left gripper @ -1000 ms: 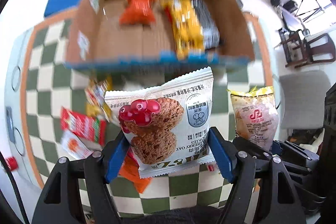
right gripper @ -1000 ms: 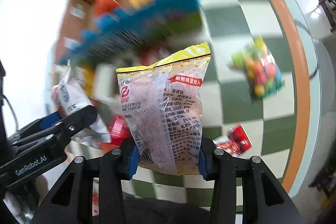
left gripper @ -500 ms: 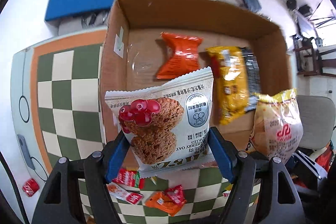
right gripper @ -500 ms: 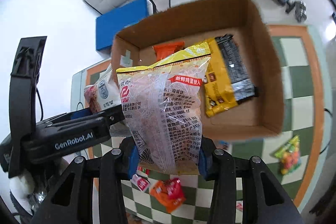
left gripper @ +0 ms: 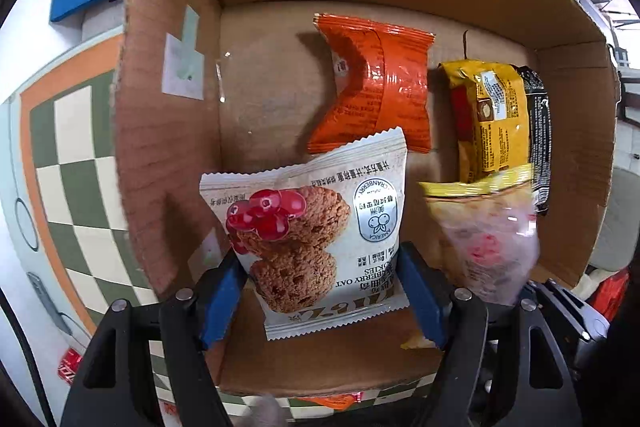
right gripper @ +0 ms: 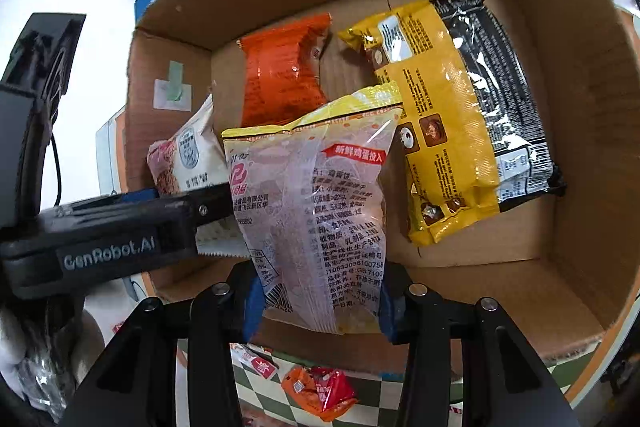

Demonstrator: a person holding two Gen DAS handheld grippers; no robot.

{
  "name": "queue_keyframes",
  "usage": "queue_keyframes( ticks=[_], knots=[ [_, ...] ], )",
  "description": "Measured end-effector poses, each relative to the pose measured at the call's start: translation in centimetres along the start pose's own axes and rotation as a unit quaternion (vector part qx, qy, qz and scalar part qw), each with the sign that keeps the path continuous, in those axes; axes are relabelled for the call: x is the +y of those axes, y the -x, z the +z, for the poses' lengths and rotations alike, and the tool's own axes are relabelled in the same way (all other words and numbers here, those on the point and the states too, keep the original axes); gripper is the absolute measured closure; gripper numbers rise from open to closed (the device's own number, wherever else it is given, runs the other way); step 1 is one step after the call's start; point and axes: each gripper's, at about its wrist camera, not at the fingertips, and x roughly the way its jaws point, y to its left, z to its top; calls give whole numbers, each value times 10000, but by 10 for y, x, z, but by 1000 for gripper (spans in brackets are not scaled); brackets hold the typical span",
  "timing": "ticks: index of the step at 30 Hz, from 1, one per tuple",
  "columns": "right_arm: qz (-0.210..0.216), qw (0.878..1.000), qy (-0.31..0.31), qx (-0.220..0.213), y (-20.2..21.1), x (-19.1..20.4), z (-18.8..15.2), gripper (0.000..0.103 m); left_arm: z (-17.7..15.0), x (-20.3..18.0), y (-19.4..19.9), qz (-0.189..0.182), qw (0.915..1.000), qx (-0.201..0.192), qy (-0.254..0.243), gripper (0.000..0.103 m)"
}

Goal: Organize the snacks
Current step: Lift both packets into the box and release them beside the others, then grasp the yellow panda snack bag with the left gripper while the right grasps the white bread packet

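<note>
The left gripper (left gripper: 322, 291) pinches a white cookie packet (left gripper: 316, 235) by its lower sides, its blue pads (left gripper: 222, 301) pressed against the wrapper, and holds it upright over the near part of a cardboard box (left gripper: 168, 131). Just to its right, the right gripper (right gripper: 318, 301) has a clear bag with a yellow top (right gripper: 316, 211) between its own blue pads (right gripper: 252, 305); its jaws have just been opening, and from the right wrist view I cannot tell whether the pads press on the bag at this moment, though the bag stands upright between them. In the left wrist view that same bag (left gripper: 484, 227) is blurred (its print cannot be read there). The two gripped packets hang side by side above the box floor, the cookie packet toward the box's left wall and the clear bag toward the middle. Farther in, an orange packet (left gripper: 376, 87) lies flat on the box floor, and to its right, a little apart from it, lies a yellow and black packet (right gripper: 452, 119) near the right wall. The box sits on a mat of green and white squares (left gripper: 76, 147) with an orange border. On that mat, on the near side outside the box, lie a few small red and orange packets (right gripper: 320, 393).
</note>
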Motion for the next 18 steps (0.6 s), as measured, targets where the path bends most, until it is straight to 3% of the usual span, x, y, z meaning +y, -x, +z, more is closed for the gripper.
queue_keyframes(
  ticks=[2, 4, 5, 6, 18],
  knots=[
    [-105, 9999, 18, 120, -8, 1, 4, 46, 1, 4, -3, -76, 9999, 32, 76, 30],
    [-97, 9998, 17, 179, -13, 3, 7, 18, 0, 6, -6, -81, 9999, 58, 82, 29],
    [-141, 9997, 46, 175, -14, 4, 8, 15, -1, 11, -10, -81, 9999, 36, 98, 23],
    [-186, 9997, 61, 162, -15, 5, 10, 14, -3, 12, -10, -63, 9999, 18, 93, 18],
    [-551, 9983, 196, -53, 7, 2, -6, 10, -41, 2, 18, 82, 9989, -467, -50, 18]
  ],
)
